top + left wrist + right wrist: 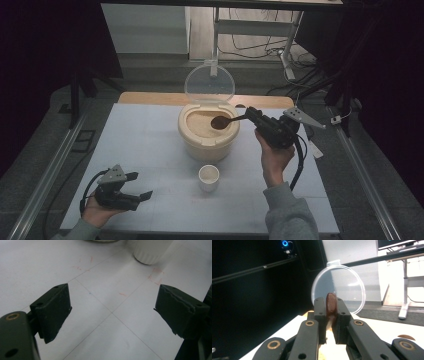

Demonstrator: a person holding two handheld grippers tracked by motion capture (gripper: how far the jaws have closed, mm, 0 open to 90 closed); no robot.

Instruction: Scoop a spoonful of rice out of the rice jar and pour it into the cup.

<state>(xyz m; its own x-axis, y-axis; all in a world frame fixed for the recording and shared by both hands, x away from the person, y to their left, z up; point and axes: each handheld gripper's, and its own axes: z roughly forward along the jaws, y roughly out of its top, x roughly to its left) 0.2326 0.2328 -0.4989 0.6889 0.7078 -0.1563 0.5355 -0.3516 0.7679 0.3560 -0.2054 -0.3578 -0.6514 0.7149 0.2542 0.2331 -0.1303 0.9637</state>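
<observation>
right gripper (251, 116) clamped on spoon (220, 122) over bin (207, 142) | left gripper (140, 186) wide open, empty, 7 o'clock | keep your bowl level toward cup (208, 177) at 6

A white table (145, 150) takes up the middle of the high view, with a strip of wooden board (150, 97) along its upper edge. Metal rails (50, 175) run up the grey floor at the lower left and lower right. At the top centre stands a white panel (145, 30), and to its right a pale desk frame (287, 55) with loose cables (250, 47) on the floor. Dark curtains (45, 45) close off both sides.

In the left gripper view, faint red marks (156, 276) and thin crossing lines (111, 313) show on the tabletop.

In the right gripper view, a blue ring light (285, 243) glows at the upper left.
</observation>
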